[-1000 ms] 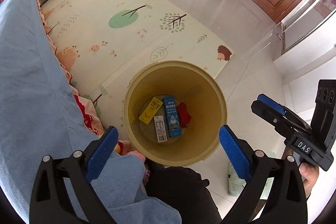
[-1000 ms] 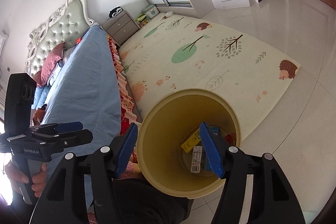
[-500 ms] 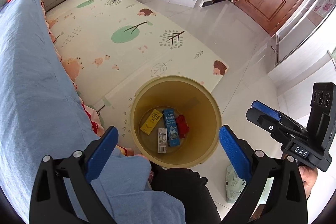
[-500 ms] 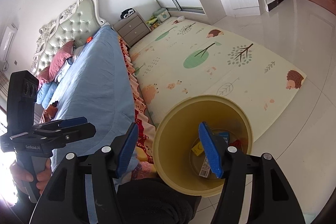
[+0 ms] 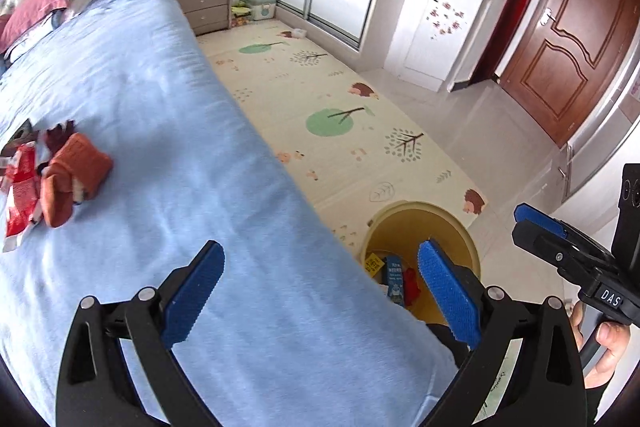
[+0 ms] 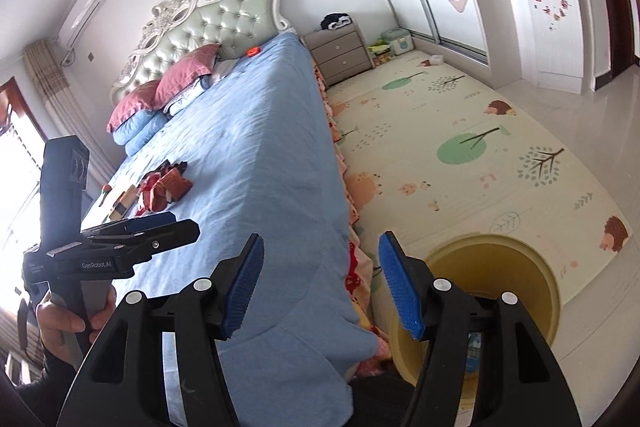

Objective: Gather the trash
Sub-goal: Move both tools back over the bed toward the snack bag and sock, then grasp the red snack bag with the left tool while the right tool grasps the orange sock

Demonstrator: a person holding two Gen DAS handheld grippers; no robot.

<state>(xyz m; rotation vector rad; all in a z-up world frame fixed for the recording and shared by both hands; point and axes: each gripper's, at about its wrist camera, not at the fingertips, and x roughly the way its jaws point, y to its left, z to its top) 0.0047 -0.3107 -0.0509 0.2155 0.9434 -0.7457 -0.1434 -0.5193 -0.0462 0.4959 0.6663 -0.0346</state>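
Observation:
My left gripper [image 5: 320,291] hangs open over the blue bed cover [image 5: 160,107], nothing between its blue pads. A heap of red and orange wrappers [image 5: 60,179] lies on the bed far to its left. The yellow bin [image 5: 420,215] stands on the floor by the bed's edge, holding a yellow box [image 5: 372,261], a blue carton [image 5: 394,279] and a red scrap [image 5: 410,281]. My right gripper [image 6: 322,283] is open and empty above the bed's edge, with the bin [image 6: 532,267] to its right. The wrappers [image 6: 164,187] lie beyond the left gripper [image 6: 184,221].
A patterned play mat [image 5: 340,107] covers the floor beside the bed. A grey nightstand [image 5: 204,5] stands by the headboard, and pillows [image 6: 168,91] lie at the bed's head. A brown door [image 5: 580,35] is at the far right. Hands grip both handles.
Both grippers have risen and swung away from over the bin toward the bed. The bin has slid to the lower right, and the wrappers on the bed have come into view.

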